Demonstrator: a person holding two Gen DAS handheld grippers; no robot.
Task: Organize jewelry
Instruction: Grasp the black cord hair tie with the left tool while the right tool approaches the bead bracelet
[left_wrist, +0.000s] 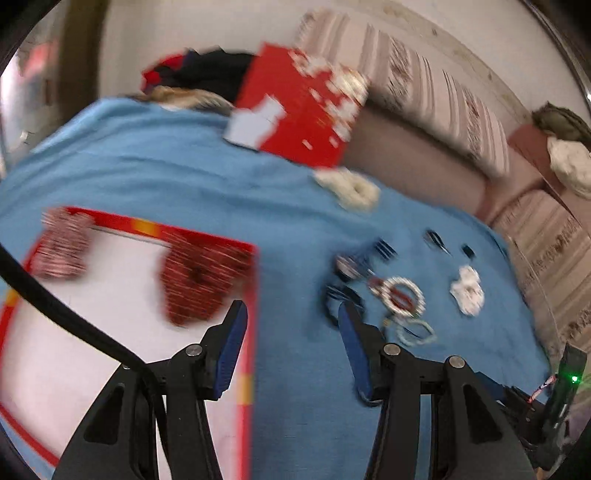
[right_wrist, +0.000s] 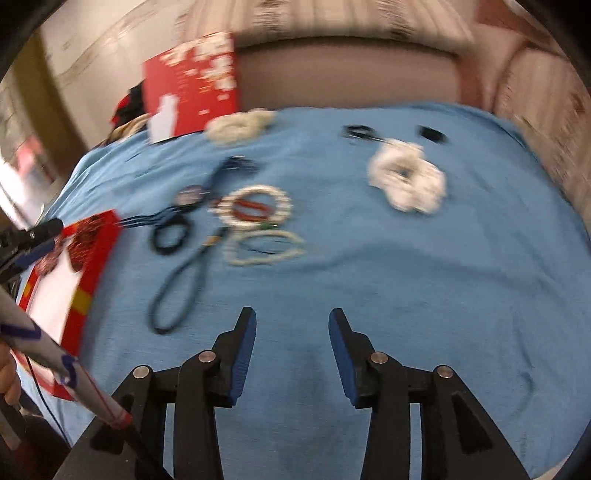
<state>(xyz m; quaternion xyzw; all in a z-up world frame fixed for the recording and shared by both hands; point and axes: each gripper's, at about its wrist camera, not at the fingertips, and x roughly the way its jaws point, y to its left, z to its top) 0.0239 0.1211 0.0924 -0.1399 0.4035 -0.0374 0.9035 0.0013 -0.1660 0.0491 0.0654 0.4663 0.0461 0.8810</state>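
Both your tools are unclenched and carry nothing: the left gripper (left_wrist: 291, 314) hangs over the red rim of the box (left_wrist: 251, 280), the right gripper (right_wrist: 291, 321) over bare blue cloth (right_wrist: 406, 295) at lower centre. The box, lower left, already holds two red beaded pieces (left_wrist: 199, 284). You seem to be between picks. The bead bracelets (right_wrist: 255, 206) and dark cord necklace (right_wrist: 177, 291) lie loose left of centre, the white scrunchie (right_wrist: 406, 181) upper right. Next, reach forward and left for the cord; the cloth ahead is open, though the box wall stands close on the left. Motion blur hides fine detail.
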